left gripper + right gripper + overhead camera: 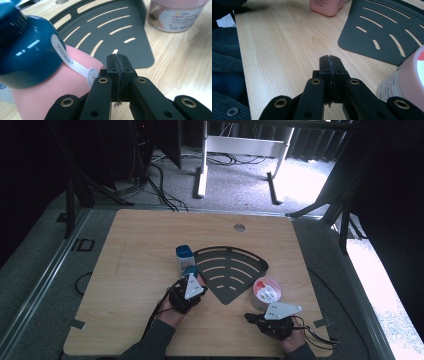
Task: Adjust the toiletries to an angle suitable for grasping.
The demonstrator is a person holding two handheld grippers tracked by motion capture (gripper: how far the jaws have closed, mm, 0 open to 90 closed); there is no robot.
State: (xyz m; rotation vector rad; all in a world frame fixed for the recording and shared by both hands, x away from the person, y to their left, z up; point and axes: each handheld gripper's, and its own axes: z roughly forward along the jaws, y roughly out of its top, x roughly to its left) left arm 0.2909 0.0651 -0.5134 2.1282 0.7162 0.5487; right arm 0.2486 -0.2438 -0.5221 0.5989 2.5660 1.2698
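Note:
A black slotted fan-shaped shelf [230, 270] lies flat in the middle of the table. Just left of it stands a pink bottle with a dark blue cap [190, 270]. My left gripper [191, 277] is beside that bottle. In the left gripper view the bottle [37, 75] sits close on the left of my left gripper [117, 62], whose jaws are shut with nothing between them. A pink jar with a white and red lid [266, 291] stands right of the shelf. My right gripper [248, 317] is near the front edge, its jaws [329, 62] shut and empty, the jar [407, 77] close at its right.
A white bottle with a blue cap [183, 255] stands behind the pink bottle, by the shelf's left corner. A round cable hole [239, 227] sits near the table's far edge. A dark sleeve [224, 62] lies left of the right gripper. Bare wood [125, 265] spreads across the table's left half.

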